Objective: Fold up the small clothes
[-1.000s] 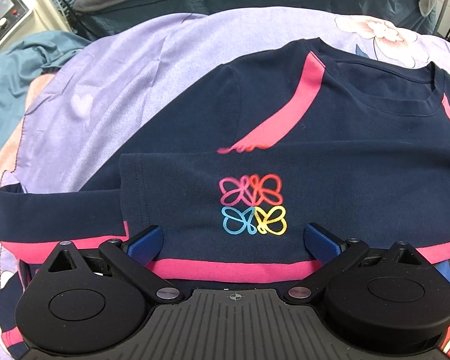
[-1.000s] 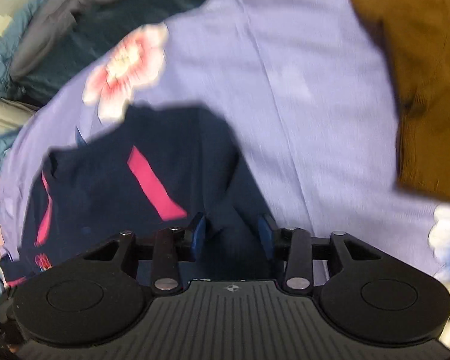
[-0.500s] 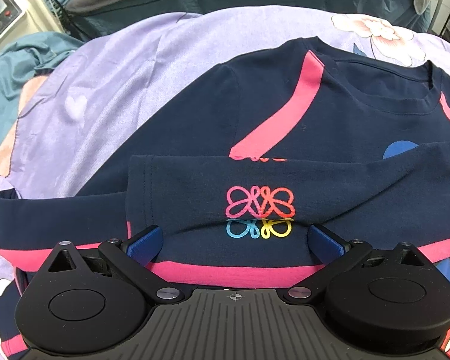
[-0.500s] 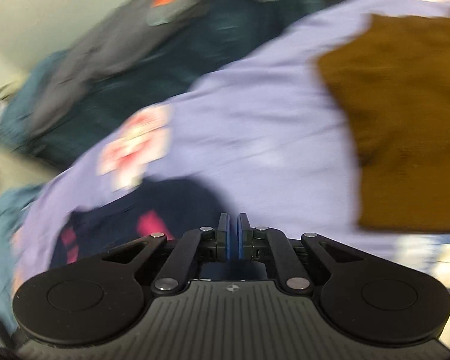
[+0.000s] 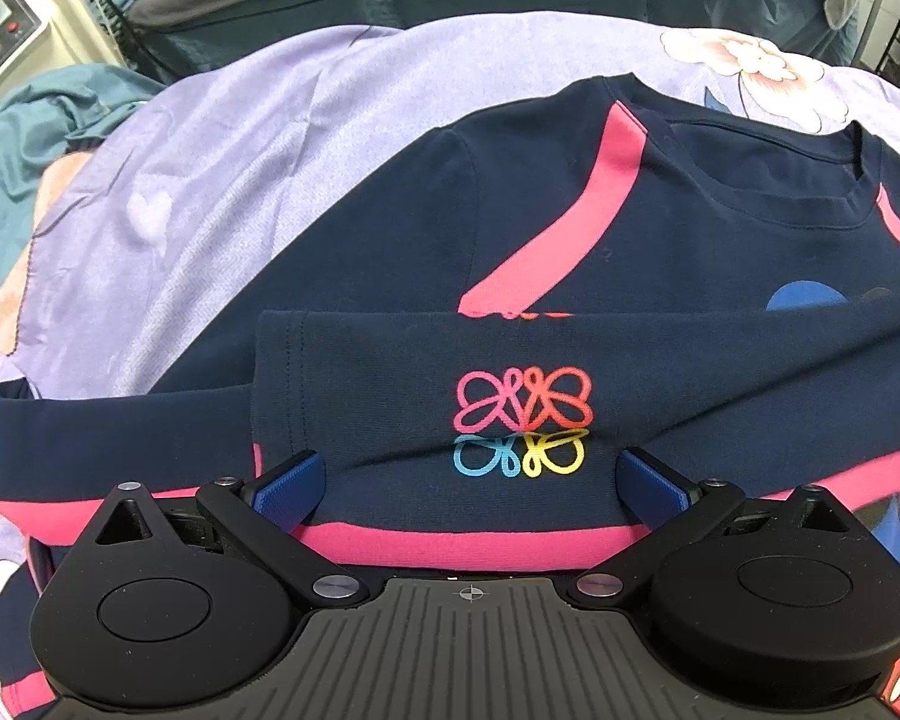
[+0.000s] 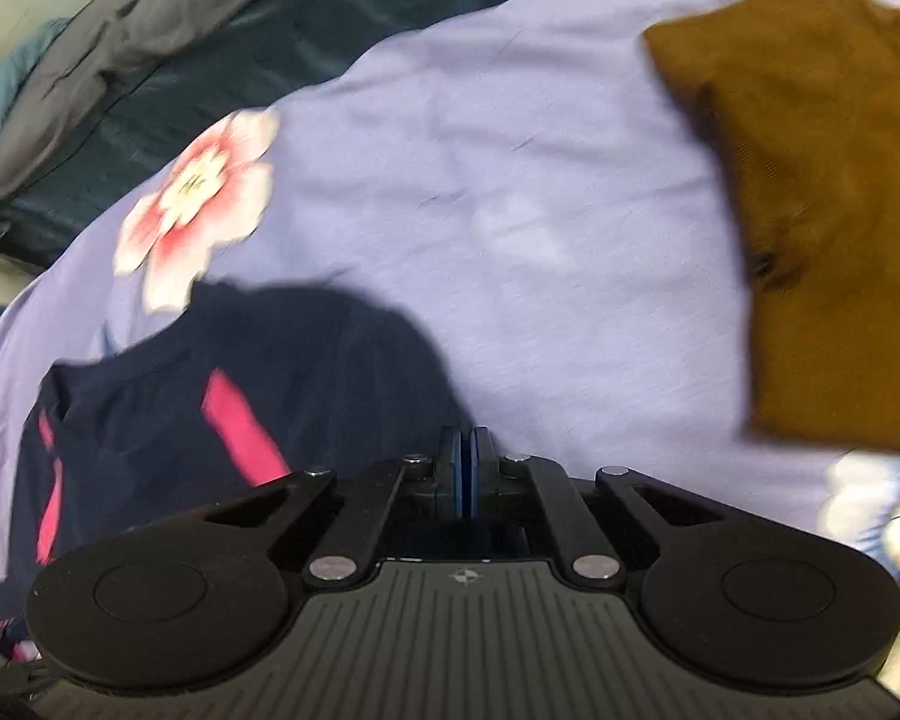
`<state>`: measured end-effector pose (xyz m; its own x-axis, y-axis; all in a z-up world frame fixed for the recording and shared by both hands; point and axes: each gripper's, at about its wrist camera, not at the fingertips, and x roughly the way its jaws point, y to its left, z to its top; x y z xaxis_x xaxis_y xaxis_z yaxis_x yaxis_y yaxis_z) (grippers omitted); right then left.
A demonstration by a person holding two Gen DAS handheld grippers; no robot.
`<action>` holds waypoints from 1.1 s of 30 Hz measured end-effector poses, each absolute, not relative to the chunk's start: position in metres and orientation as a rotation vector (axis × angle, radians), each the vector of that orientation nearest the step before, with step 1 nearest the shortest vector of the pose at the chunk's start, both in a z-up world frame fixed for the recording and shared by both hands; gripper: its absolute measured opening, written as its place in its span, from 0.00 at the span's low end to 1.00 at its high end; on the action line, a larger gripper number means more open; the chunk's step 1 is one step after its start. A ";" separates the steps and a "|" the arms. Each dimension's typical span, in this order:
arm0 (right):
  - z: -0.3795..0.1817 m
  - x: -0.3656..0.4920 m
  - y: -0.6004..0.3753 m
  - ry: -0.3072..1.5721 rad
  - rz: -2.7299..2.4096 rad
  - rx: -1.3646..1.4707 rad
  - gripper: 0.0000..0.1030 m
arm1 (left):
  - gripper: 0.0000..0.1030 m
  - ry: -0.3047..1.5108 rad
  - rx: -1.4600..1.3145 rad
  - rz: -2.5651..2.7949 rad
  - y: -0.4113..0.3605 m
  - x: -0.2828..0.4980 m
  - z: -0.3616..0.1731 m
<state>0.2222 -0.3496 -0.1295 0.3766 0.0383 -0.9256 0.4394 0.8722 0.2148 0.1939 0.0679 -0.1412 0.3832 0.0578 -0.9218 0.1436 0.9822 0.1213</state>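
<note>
Clearly soft and light, the navy shirt (image 5: 570, 228) lies flat on the lilac bedsheet (image 5: 222, 180), one sleeve (image 5: 510, 360) folded across, so we'd pinch hems or seams, our left gripper (image 5: 471, 477) spread wide, right gripper (image 6: 465, 468) pressed together, apparently empty.

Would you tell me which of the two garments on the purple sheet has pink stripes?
The navy shirt, beside the right gripper. It has pink stripes and a colourful logo; the brown garment further right is plain.
</note>
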 end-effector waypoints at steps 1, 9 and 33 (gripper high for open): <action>-0.123 0.222 -0.351 1.129 -0.332 0.401 0.02 | 1.00 1.178 0.192 -0.055 0.068 0.194 -0.141; -0.098 0.197 -0.359 0.988 -0.170 0.489 0.08 | 1.00 1.177 0.191 -0.054 0.067 0.194 -0.142; -0.104 0.082 -0.270 1.017 0.075 0.537 0.59 | 1.00 1.004 -0.039 0.388 0.213 0.100 -0.086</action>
